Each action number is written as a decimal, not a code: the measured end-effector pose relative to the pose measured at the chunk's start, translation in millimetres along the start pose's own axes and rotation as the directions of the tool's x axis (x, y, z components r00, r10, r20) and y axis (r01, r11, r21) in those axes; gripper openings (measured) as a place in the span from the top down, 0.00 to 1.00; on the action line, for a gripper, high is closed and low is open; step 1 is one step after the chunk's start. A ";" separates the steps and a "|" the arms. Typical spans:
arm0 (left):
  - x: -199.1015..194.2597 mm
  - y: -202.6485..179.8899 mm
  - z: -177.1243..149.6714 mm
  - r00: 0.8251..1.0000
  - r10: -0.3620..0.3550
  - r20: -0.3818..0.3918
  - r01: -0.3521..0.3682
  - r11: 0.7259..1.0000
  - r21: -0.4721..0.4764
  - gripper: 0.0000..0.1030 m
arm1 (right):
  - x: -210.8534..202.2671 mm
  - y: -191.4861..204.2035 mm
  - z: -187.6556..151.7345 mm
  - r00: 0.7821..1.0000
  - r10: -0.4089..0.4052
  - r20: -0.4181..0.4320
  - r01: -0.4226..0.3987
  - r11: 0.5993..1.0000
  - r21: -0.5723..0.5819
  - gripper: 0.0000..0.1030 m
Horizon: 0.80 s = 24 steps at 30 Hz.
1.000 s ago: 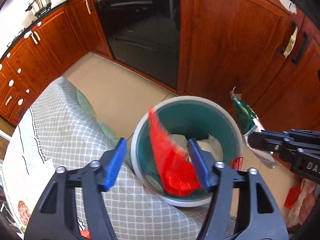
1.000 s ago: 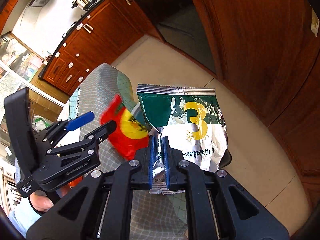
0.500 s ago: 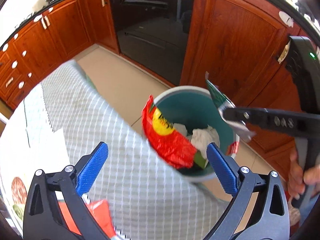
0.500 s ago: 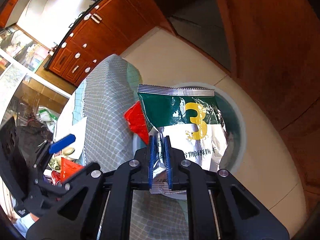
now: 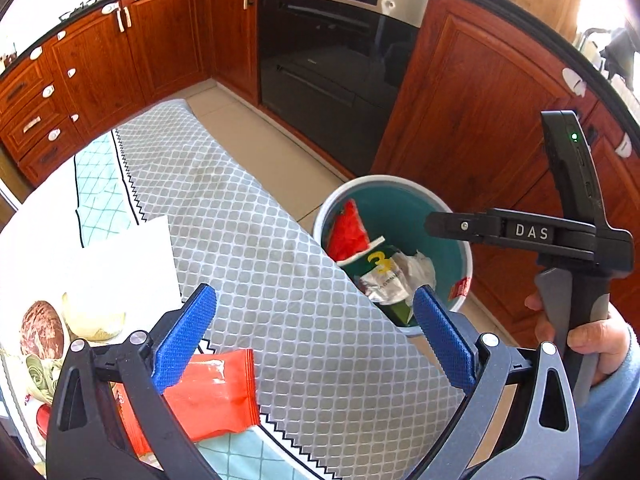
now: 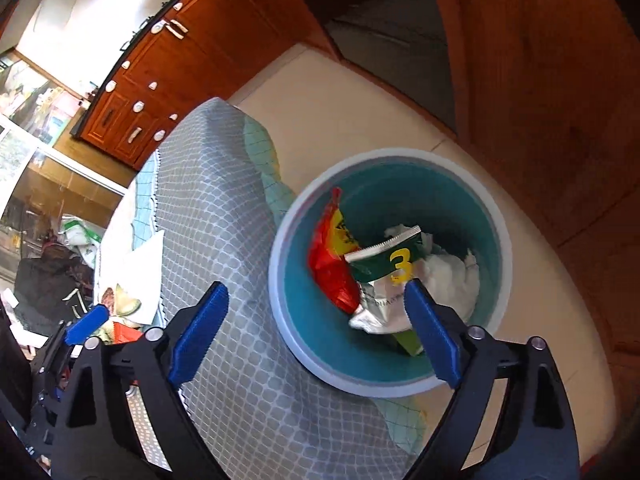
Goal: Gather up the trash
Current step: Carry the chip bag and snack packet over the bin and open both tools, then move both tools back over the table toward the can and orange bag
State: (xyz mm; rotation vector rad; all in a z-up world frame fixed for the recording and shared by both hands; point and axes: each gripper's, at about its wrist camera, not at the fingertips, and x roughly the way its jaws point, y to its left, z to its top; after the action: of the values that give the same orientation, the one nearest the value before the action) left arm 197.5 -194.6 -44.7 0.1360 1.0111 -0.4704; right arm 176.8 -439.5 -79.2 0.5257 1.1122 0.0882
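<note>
- Right gripper (image 6: 316,328): ribbed blue pads opening wide, empty.
- Left gripper (image 5: 316,332): fully spread, empty.
- Crinkled foil wrapper (image 6: 384,276) lies inside round teal bin (image 6: 496,240).

Table (image 5: 248,216) – orange packet (image 5: 208,396), paper sheet (image 5: 132,260) on top.

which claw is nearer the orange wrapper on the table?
Left. The left claw hangs open right over the orange wrapper on the cloth. The right claw, jaws opening with nothing between them, is off by the trash bin.
</note>
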 end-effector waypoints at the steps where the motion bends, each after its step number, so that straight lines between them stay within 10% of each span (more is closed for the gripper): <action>1: 1.0 1.1 -1.8 1.000 -0.002 -0.001 0.002 1.000 -0.002 0.04 | -1.5 1.3 -2.8 1.000 -0.020 -0.003 0.020 1.000 -0.006 0.16; 24: -65.9 122.3 -97.8 0.983 0.186 0.001 -0.180 0.951 -0.250 0.04 | 24.3 112.2 -71.9 0.996 0.008 -0.094 -0.022 0.988 -0.150 0.16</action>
State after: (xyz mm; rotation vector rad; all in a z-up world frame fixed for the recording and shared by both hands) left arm 145.6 -33.1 -54.2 -0.0015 1.0144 -0.1729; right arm 146.5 -307.7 -73.5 0.3978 1.1818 0.2098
